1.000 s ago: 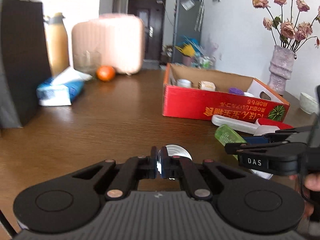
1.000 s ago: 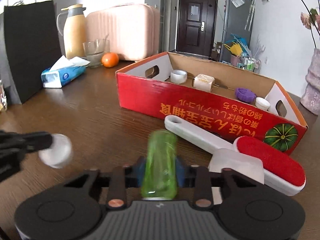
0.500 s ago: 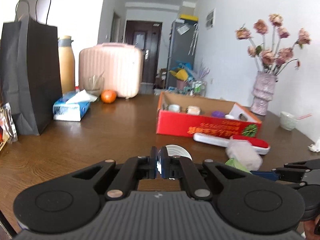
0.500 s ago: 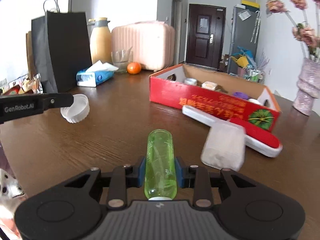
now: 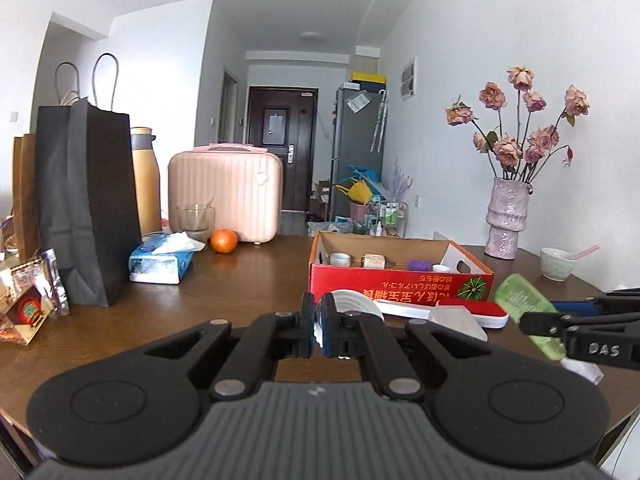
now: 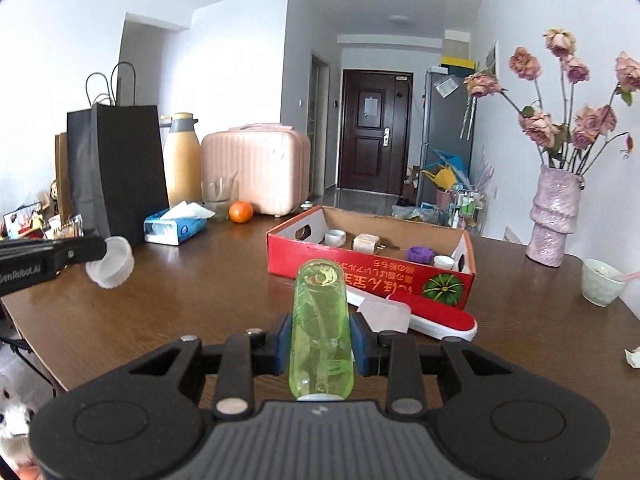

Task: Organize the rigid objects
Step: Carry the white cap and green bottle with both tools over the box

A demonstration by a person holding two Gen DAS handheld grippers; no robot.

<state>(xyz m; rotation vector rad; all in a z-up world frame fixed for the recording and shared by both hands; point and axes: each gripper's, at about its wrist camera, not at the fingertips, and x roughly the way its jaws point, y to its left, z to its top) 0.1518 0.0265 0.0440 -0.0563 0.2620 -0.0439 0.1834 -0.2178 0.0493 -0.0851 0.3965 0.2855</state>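
Observation:
My left gripper is shut on the rim of a white ribbed cap, held above the wooden table; the same cap shows at the left of the right wrist view. My right gripper is shut on a translucent green bottle that points forward along the fingers; that bottle also shows at the right of the left wrist view. Ahead lies a red cardboard box holding several small items. A red and white lint brush rests in front of the box.
At the left stand a black paper bag, a tan flask, a tissue pack, a glass, an orange and a pink case. A vase of dried roses and a white cup are at the right.
Both grippers have risen and drawn back from the box, keeping hold of the cap and the green bottle. The box and lint brush now look smaller and farther away.

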